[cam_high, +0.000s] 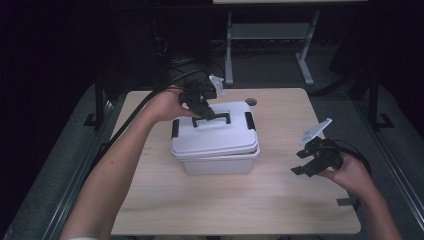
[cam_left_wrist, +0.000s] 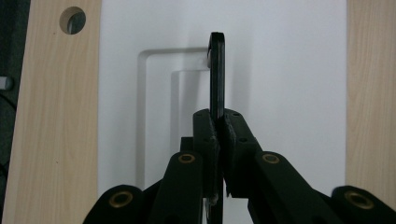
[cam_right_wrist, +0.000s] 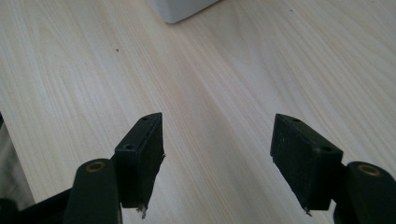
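1. Nearest you, your right gripper (cam_high: 307, 161) hovers low over the bare near-right part of the surface (cam_high: 240, 205), fingers (cam_right_wrist: 140, 154) spread with nothing between them. It is well apart from the white box (cam_high: 216, 155), so if the box swings or tips, that hand is probably too far off to steady it in time.

2. The box sits mid-surface, slightly left of centre, lid (cam_high: 212, 134) on. The black latch (cam_high: 250, 121) at the right end and its twin at the left look closed, though the high view is too coarse to be sure (an unlatched lid would come away alone, leaving the tub behind).

3. Farthest from you, your left gripper (cam_high: 206, 113) has its fingers (cam_left_wrist: 205, 140) pressed together on the raised black handle (cam_left_wrist: 217, 74). The pinch is on a thin bar and seems to sit toward the bar's left end rather than its middle. Lift from there and the box may hang crooked, twist in the pads, or slip free.

4. The handle is hinged, so pulling sideways rather than straight up could fold it over and drag the box across the surface.
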